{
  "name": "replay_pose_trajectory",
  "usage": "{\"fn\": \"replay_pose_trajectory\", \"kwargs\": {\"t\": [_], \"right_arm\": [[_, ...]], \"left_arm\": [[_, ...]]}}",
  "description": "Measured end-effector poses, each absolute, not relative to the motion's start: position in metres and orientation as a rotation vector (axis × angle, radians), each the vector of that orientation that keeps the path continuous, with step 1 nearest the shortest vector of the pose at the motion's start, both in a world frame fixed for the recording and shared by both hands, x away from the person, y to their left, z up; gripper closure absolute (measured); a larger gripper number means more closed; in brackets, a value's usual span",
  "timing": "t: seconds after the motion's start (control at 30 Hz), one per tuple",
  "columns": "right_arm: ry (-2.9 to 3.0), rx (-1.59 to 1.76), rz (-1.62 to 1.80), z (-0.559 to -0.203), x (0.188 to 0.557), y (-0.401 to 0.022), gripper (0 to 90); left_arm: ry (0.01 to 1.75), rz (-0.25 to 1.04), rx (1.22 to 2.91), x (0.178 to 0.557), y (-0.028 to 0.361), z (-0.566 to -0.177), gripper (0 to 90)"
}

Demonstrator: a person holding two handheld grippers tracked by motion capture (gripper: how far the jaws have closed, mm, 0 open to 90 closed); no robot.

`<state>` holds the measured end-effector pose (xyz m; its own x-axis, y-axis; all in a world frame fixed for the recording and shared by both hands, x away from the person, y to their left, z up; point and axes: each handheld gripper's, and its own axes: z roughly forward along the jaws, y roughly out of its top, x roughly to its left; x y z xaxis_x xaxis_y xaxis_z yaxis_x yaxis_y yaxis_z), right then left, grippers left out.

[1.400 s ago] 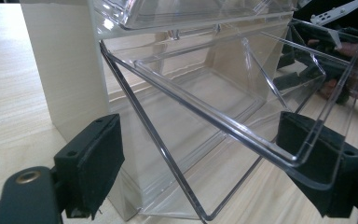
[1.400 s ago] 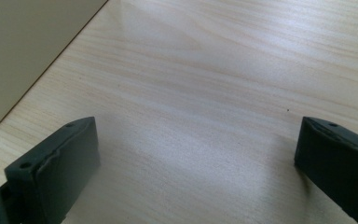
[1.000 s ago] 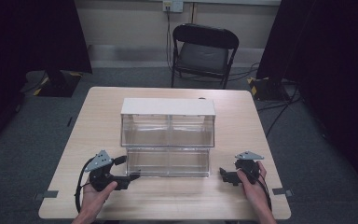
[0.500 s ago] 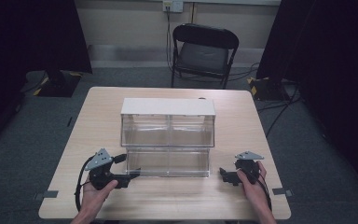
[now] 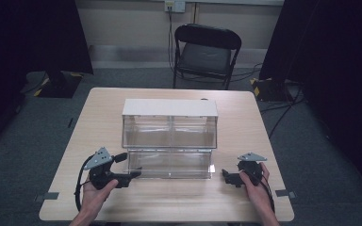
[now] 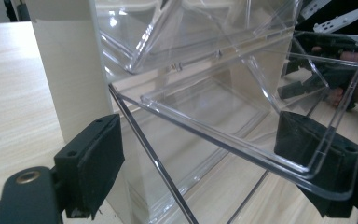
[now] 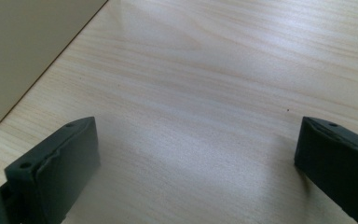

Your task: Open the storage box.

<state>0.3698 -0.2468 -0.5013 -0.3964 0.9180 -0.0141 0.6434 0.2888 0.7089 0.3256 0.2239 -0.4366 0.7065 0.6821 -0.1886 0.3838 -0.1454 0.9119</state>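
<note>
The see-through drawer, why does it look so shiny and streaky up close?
In the left gripper view, light glints off the clear drawer edges, making bright streaks, and the near pads look soft. In the high view the room behind the table is dark.

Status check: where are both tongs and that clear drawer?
Left tongs at clear lower drawer, its corner between open jaws. Right tongs open over bare table. Nothing in the way.
</note>
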Motion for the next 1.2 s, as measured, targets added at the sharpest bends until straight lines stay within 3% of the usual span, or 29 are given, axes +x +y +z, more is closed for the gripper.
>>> {"fn": "replay_pose_trajectory", "kwargs": {"t": [1.2], "right_arm": [[2.141,1.4,0.878,-0.501,0.37,-0.247,0.0]], "left_arm": [[0.845,0.343,1.759,0.328,0.224,-0.424,15.5]]}}
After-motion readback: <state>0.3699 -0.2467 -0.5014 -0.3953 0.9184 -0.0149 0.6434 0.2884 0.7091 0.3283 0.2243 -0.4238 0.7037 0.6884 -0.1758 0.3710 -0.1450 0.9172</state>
